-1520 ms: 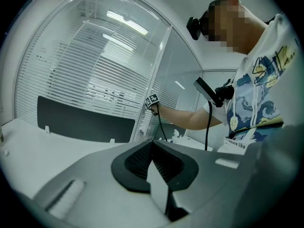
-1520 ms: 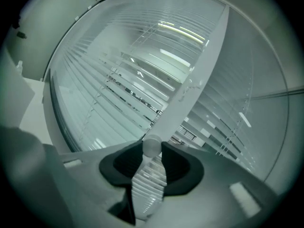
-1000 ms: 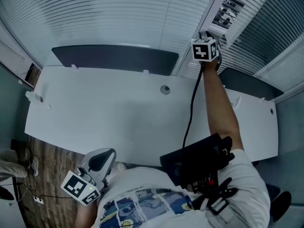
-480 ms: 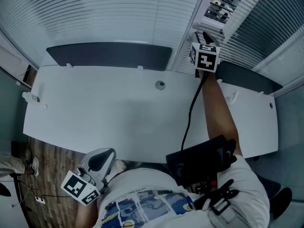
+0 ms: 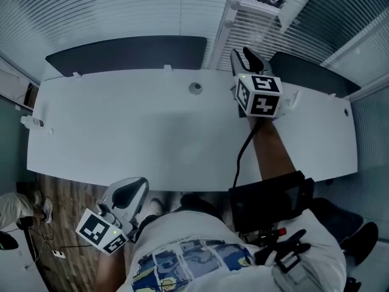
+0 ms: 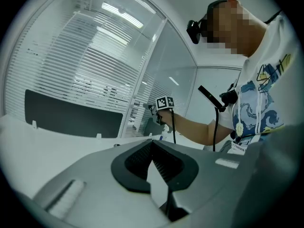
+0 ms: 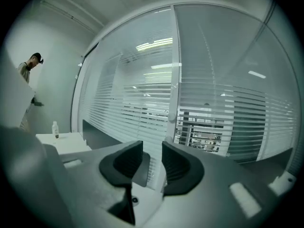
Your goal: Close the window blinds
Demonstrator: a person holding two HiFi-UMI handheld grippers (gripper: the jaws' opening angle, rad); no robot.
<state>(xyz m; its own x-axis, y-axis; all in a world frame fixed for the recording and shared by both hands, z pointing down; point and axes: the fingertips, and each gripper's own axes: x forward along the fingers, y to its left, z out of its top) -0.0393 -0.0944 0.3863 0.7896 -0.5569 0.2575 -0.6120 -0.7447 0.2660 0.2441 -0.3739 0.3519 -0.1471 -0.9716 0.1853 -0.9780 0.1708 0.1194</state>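
While the blinds [image 7: 209,127] beyond the desk [image 5: 121,126] show open slats, closing seems unfinished; right gripper [image 7: 152,148] faces them, jaws just narrowed yet apart, empty; left gripper [image 6: 152,144] clenched on nothing; next, likely reaching their control.

Dim, bluish pictures, brightest through the window blinds [image 5: 121,11]; wide-angle edges bulge, corners black.

Head view looks steeply down — both gripper views face the blinds [image 7: 123,103].
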